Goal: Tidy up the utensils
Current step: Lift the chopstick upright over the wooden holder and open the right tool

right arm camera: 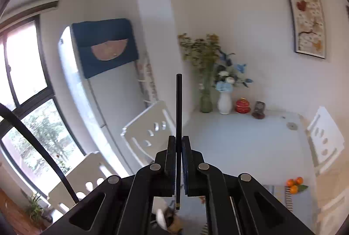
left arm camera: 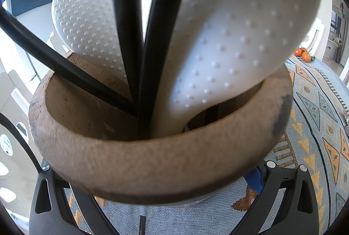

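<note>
Upright between the right gripper's (right arm camera: 178,147) closed jaws stands a black chopstick (right arm camera: 178,108), long axis near vertical in the right wrist view, its upper end pointing toward the wall and its lower tip showing below the pads, above the table (right arm camera: 250,143). The left gripper (left arm camera: 165,180) straddles a brown wooden holder (left arm camera: 152,165) on the patterned cloth (left arm camera: 316,125); its arms stand wide, but whether the pads press the holder cannot be told. Inside the holder lean two white dimpled paddles (left arm camera: 240,27) and three black sticks (left arm camera: 124,16), handles down, fanning upward.
</note>
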Motion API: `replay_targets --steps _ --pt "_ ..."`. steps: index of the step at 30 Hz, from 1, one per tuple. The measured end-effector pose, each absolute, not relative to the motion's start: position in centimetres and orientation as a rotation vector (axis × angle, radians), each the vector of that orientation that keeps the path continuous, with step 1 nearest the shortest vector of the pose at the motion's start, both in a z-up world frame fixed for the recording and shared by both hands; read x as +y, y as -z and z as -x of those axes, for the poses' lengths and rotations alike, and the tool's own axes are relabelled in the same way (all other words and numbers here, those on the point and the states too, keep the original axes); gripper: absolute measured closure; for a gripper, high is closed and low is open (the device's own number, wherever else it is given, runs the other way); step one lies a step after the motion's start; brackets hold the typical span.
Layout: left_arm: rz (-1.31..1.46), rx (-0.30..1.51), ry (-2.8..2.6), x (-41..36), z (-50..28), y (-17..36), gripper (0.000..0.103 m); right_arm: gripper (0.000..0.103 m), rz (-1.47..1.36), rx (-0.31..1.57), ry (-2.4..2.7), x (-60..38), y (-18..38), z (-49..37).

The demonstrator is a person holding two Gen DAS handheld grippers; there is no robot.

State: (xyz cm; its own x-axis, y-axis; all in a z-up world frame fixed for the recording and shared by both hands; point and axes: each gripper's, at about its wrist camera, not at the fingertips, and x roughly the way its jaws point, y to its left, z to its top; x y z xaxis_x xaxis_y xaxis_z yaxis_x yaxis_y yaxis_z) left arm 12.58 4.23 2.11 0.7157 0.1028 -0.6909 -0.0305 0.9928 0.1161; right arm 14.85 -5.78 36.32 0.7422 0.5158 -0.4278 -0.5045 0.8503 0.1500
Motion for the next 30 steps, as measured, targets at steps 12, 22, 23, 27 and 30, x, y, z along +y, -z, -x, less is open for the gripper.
replay_targets --steps 12,22,23,27,30 --pt "-0.097 0.771 -0.072 4.2 -12.6 -2.1 0.002 0.098 0.010 0.536 -0.685 -0.7 -33.9 -15.0" --pt "-0.096 0.771 -0.072 4.3 -12.6 -2.1 0.002 0.098 0.107 0.586 -0.696 2.1 -30.0 -14.9" --pt "-0.096 0.771 -0.072 4.2 -12.6 -2.1 0.002 0.098 0.108 0.593 -0.698 2.1 -29.7 -15.0" --pt "-0.096 0.771 -0.072 4.3 -12.6 -2.1 0.002 0.098 0.102 0.621 -0.711 2.0 -29.2 -15.1" --pt "-0.096 0.771 -0.073 4.3 -12.6 -2.1 0.002 0.088 0.090 0.629 -0.722 1.3 -29.8 -15.2"
